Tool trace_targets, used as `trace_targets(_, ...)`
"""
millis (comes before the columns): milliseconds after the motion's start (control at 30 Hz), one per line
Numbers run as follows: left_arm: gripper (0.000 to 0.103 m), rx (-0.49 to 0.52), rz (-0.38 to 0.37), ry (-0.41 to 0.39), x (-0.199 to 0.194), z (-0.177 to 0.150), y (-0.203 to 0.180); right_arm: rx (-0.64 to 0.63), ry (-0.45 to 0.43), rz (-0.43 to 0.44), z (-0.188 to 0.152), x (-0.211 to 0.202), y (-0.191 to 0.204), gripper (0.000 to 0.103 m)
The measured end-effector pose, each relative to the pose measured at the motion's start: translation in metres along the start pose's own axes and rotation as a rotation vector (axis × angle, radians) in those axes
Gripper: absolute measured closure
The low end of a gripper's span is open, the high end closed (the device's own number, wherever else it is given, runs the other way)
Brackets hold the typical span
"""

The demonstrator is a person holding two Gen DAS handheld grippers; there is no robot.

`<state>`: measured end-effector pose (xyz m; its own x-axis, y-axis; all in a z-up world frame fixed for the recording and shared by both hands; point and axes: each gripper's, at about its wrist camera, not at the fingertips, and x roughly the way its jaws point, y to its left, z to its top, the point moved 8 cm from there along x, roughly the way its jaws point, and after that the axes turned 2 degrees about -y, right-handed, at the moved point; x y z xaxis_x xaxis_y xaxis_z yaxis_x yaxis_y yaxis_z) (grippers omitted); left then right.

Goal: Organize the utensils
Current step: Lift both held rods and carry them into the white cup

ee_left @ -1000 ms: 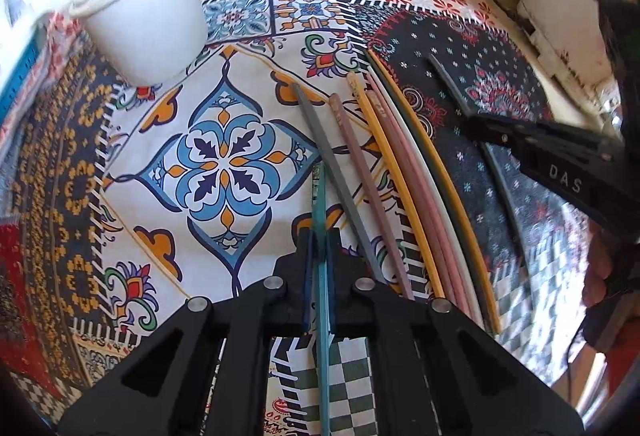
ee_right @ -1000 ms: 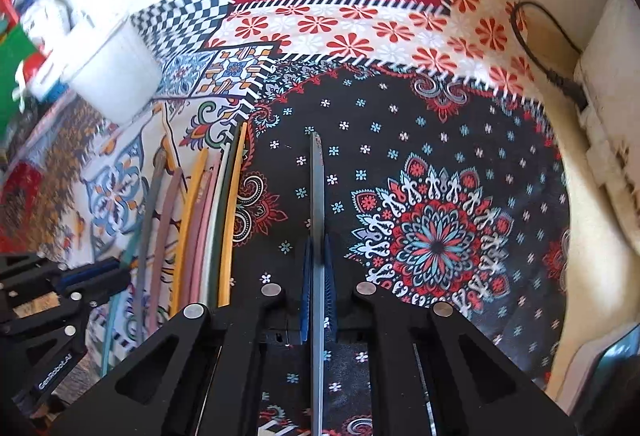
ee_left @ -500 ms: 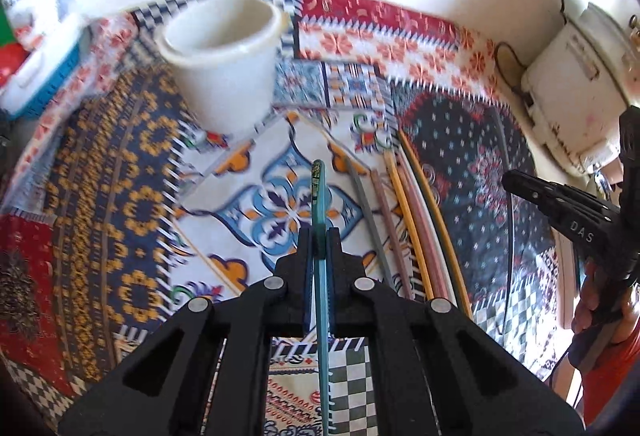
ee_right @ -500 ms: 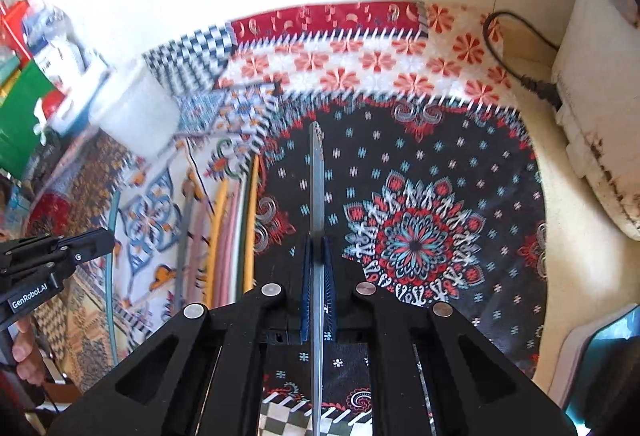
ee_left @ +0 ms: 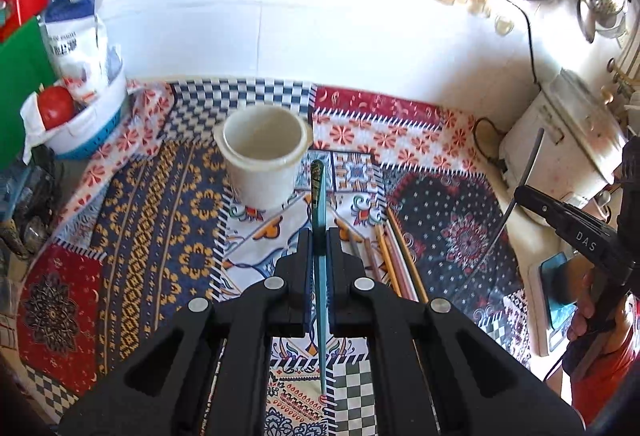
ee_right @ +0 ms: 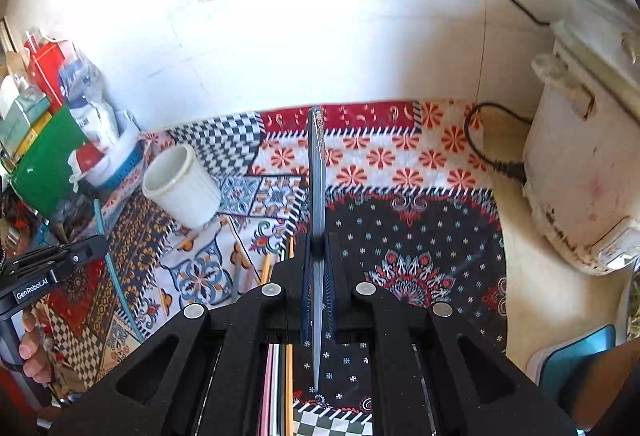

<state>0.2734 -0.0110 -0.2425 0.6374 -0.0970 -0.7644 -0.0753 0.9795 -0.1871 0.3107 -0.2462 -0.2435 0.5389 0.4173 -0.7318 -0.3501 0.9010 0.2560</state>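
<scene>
Left gripper — marked "GenRobot.AI" — clamps a teal chopstick; right gripper, lettered "DAS", pinches a grey chopstick; white cup ahead.

Both views are taken from just behind a gripper's two fingers, looking forward and steeply down onto the patchwork cloth from above. In the left wrist view, the white cup is seen near the centre and the right gripper at the right edge. In the right wrist view, the same white cup is placed to the left and the left gripper at the left edge. The cloth, the cup and the white wall behind are shared by both.
</scene>
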Motion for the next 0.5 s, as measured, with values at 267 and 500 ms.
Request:
trace_targets(267,0.099,0.008,-0.014,-0.118,-0.035,0.028,0.001,-0.016,-0.086,0.004,0.026,-0.021,0.015,0.097)
trace_targets(500,0.099,0.005,-0.015,-0.191,-0.049,0.057,0.007,-0.043,-0.139,0.020,0.048,-0.028,0.035,0.097)
